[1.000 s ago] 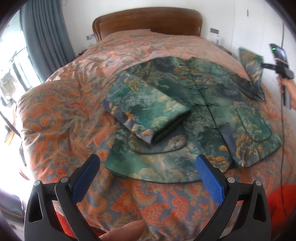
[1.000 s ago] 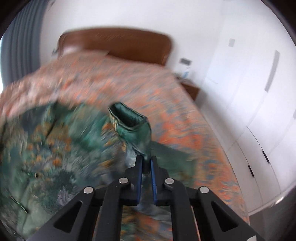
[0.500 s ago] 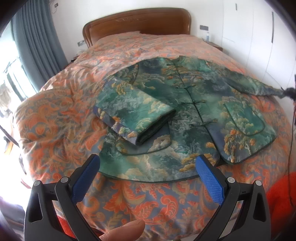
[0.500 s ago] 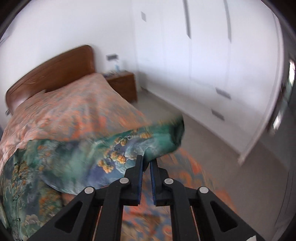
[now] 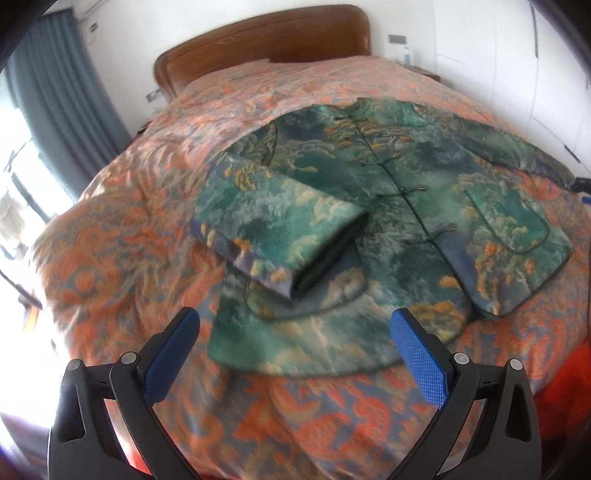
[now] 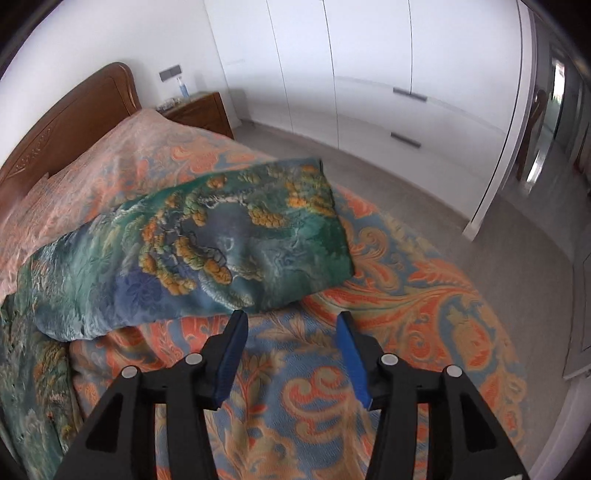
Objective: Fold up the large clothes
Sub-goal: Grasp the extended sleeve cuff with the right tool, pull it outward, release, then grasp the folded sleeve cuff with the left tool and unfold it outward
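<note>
Two grippers hang over the bed [image 5: 122,236], both with nothing between their jaws. The left gripper [image 5: 295,330] stands spread wide, its blue pads [image 5: 421,363] apart above the near hem of the jacket [image 5: 388,206]. The right gripper [image 6: 291,325] has just been opening; its jaws are parted, the pads [image 6: 351,350] clear of the cloth, with only bedspread between them.

The jacket, green with orange and gold patterning, lies face up on the orange paisley bedspread [image 6: 424,314], its collar toward the far headboard [image 5: 266,35] and its hem toward the near edge. A row of knot buttons runs down its middle. One sleeve [image 5: 273,229] is folded across the front at the left, its dark cuff opening facing near and right. The other sleeve [image 6: 207,240] stretches out flat to the right, toward the bed's right edge; in the right wrist view its cuff end lies just beyond the open jaws, touching neither pad. A patch pocket [image 5: 506,218] shows on the jacket's right front.

Beyond the bed, a nightstand [image 6: 199,110] sits by the headboard, white wardrobe doors [image 6: 369,74] line the right wall, and grey curtains [image 5: 62,99] hang at the left.
</note>
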Demonstrator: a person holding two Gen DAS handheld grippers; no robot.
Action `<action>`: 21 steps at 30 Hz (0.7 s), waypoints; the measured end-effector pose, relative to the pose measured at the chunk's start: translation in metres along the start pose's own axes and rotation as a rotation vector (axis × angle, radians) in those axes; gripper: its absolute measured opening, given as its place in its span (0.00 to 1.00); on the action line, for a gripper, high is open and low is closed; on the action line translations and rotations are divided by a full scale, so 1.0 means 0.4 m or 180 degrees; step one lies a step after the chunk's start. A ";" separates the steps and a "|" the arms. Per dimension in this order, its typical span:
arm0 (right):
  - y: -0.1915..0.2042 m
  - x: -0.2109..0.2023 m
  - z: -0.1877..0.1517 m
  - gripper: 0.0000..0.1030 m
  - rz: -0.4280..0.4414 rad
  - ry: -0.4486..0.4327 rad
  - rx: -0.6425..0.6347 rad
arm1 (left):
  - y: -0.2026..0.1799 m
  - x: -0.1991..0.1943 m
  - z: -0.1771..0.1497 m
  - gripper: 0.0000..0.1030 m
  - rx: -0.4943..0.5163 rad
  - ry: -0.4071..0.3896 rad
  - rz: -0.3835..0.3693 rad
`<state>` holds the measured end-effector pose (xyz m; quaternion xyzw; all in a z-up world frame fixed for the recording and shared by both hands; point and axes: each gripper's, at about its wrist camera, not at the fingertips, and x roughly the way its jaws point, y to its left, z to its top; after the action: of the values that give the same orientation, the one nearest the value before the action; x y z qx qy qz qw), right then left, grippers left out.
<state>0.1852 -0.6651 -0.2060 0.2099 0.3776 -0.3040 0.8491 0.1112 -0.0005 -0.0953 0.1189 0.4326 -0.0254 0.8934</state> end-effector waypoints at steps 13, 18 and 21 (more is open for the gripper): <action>0.092 -0.348 -0.232 0.57 0.0505 -0.0520 -0.0662 | -0.008 0.341 0.112 1.00 0.0921 0.0216 -0.0528; 0.158 -0.453 -0.350 0.58 0.0685 -0.0587 -0.1000 | -0.015 0.393 0.088 0.98 0.1105 0.0391 -0.0720; 0.197 -0.504 -0.404 0.58 0.0859 -0.0680 -0.1081 | 0.000 0.399 0.090 0.67 0.0988 0.0484 -0.0939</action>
<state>0.0484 -0.4412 -0.1421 0.0793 0.2998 -0.1403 0.9403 0.2385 0.0003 -0.1982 0.1919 0.5022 -0.2130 0.8158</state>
